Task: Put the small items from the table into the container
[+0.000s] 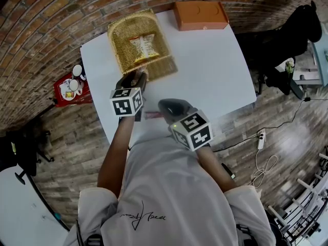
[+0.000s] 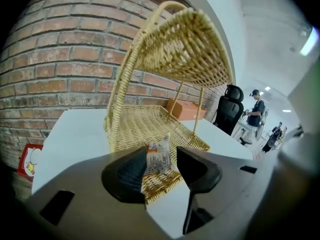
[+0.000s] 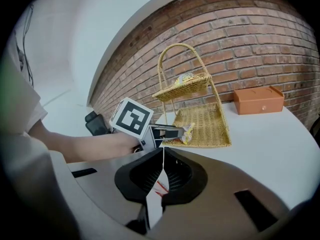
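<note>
A two-tier wicker basket (image 1: pixel 154 65) stands at the far left of the white table (image 1: pixel 215 70). A yellow snack packet (image 1: pixel 145 46) lies on its upper tier. My left gripper (image 2: pixel 161 166) is at the front edge of the lower tier (image 2: pixel 145 124). A small white and orange packet (image 2: pixel 158 156) stands between its jaws, with a gap to the right jaw, so the gripper is open. My right gripper (image 3: pixel 163 171) hovers near the table's front edge, shut on a thin white packet with red print (image 3: pixel 156 194). In the right gripper view the left gripper (image 3: pixel 172 131) shows at the basket (image 3: pixel 200 119).
An orange box (image 1: pixel 201 15) sits at the table's far edge, right of the basket. On the floor, a red box (image 1: pixel 69 88) lies left of the table. A black office chair (image 1: pixel 287 40) and cables (image 1: pixel 264 163) are to the right. A brick wall runs behind.
</note>
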`<state>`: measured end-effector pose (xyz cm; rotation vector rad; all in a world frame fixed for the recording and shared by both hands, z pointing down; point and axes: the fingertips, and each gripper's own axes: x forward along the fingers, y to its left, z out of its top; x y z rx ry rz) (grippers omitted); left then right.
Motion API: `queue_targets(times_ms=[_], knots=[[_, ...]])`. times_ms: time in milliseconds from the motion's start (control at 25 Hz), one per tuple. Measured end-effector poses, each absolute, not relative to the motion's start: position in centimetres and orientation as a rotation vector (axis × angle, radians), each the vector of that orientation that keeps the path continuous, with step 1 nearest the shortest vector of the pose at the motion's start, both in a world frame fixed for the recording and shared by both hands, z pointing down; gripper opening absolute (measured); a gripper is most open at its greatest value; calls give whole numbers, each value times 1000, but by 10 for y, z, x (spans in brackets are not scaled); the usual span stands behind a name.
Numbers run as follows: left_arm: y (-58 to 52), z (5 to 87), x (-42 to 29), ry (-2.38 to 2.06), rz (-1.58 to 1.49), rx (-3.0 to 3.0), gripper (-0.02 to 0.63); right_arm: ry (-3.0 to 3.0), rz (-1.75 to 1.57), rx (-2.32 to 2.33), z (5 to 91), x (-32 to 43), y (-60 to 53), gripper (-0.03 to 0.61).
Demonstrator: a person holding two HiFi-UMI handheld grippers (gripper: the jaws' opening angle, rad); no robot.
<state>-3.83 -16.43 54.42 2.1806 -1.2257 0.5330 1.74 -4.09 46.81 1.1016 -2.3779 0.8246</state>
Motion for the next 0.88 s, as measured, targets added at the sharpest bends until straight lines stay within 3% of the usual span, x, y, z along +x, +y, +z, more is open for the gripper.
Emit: queue_targets(times_ms=[520,880], knots=[[-144,522,-34,-1202,471,2215,170,-2395,798,1103,463,15,-38,23],[-128,508,-30,-1186,455,2262,118,-2404,777,1114,459,16,-35,23]])
